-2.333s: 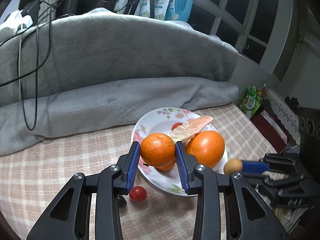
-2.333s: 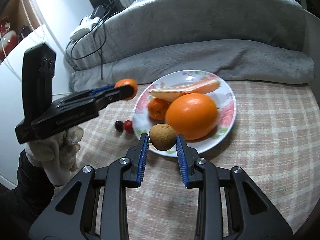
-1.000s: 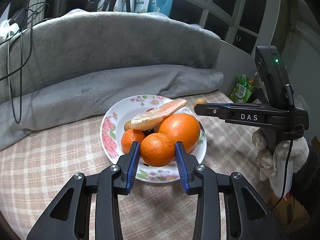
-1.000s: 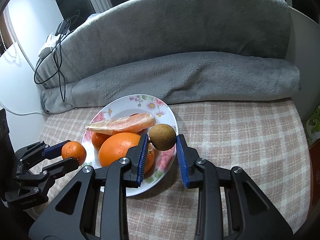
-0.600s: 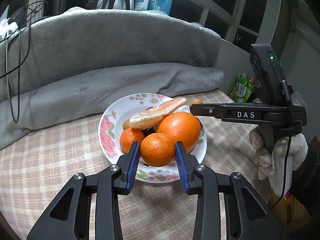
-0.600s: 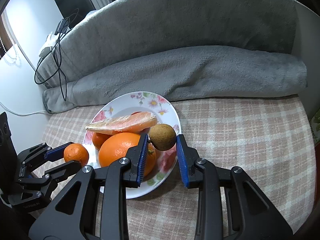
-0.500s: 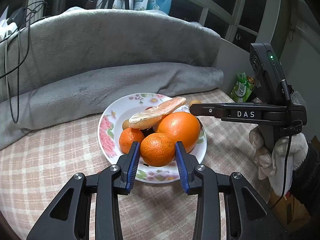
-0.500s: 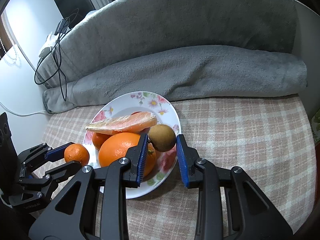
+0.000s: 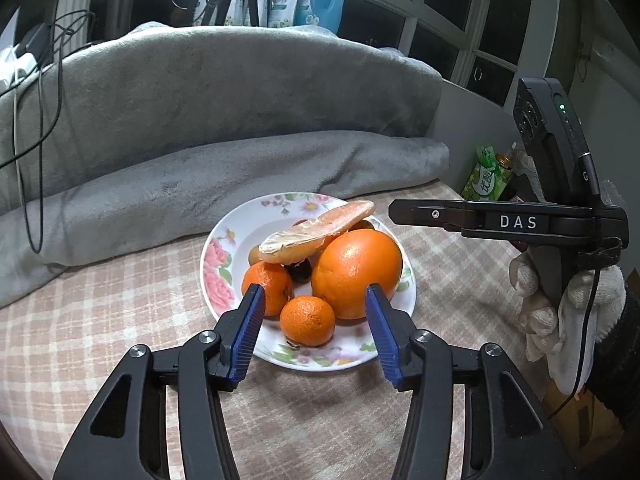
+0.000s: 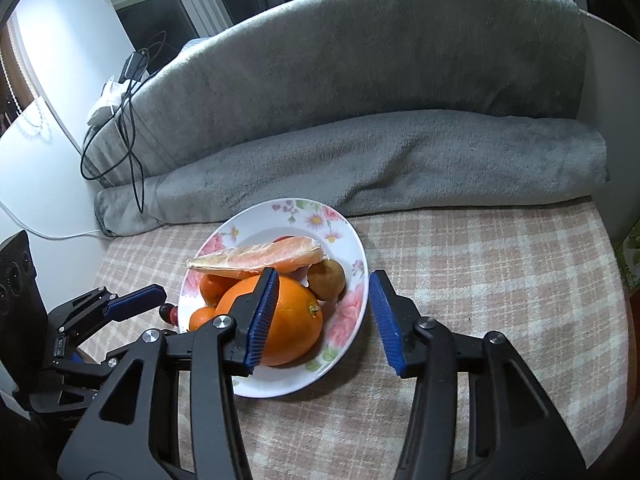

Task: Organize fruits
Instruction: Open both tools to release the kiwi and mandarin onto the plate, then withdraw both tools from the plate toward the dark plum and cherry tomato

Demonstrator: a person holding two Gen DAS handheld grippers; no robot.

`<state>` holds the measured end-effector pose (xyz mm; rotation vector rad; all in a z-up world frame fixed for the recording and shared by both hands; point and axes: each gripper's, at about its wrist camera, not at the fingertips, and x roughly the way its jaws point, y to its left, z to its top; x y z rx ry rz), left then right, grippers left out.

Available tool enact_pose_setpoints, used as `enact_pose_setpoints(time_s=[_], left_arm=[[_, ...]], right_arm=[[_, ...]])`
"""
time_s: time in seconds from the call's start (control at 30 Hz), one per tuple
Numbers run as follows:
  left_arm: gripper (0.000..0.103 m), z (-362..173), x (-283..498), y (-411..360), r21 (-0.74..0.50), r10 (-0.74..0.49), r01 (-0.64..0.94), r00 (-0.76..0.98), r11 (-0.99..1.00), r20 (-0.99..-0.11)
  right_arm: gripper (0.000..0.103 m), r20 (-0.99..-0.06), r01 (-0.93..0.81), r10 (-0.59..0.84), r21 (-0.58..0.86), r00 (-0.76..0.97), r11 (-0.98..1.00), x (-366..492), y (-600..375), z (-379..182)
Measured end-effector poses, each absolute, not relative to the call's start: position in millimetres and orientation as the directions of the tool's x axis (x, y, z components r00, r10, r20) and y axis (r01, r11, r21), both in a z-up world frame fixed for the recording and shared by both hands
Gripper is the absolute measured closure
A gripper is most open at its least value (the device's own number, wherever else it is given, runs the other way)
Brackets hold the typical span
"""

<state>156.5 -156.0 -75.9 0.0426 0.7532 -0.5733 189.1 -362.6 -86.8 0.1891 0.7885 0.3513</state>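
A floral white plate (image 9: 224, 264) (image 10: 348, 344) holds a large orange (image 9: 356, 272) (image 10: 292, 328), a grapefruit wedge (image 9: 316, 230) (image 10: 260, 258) on top, a mandarin (image 9: 266, 286) and a dark fruit. My left gripper (image 9: 316, 332) is open and empty, its jaws either side of a small mandarin (image 9: 307, 321) that lies on the plate's near rim. My right gripper (image 10: 324, 316) is open and empty just behind a brown kiwi-like fruit (image 10: 326, 278) resting on the plate. A cherry tomato (image 10: 170, 312) lies beside the plate.
A rolled grey blanket (image 9: 224, 176) (image 10: 400, 160) lies behind the plate on the checked cloth (image 9: 120, 320). Black cables (image 9: 24, 120) hang at the left. Green packets and a bottle (image 9: 488, 172) stand past the right edge. The right gripper's body (image 9: 520, 222) reaches in from the right.
Both grippers have opened. The small mandarin left the left jaws and now lies on the plate's rim; the brown fruit left the right jaws and rests on the plate.
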Motion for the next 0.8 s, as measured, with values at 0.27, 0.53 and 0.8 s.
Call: enact_pose_setpoints(time_s=[0.27, 0.53, 0.8], left_arm=[[0.052, -72, 153, -148, -0.154, -0.468, 0.501, 0.595, 0.852, -0.653], [0.052, -68, 146, -131, -0.139, -0.452, 0.487, 0.616, 0.862, -0.645], [0.052, -68, 141, -104, -0.104, -0.413, 0.463, 0.638, 0.88, -0.65]], right_arm=[[0.031, -0.625, -0.272, 0.391, 0.283, 0.675, 0.92, 173, -360, -76], [0.025, -0.595, -0.303, 0.419, 0.29, 0.686, 0.908, 155, -357, -68], [0.025, -0.571, -0.356, 0.44, 0.26, 0.693, 0.897, 136, -344, -61]])
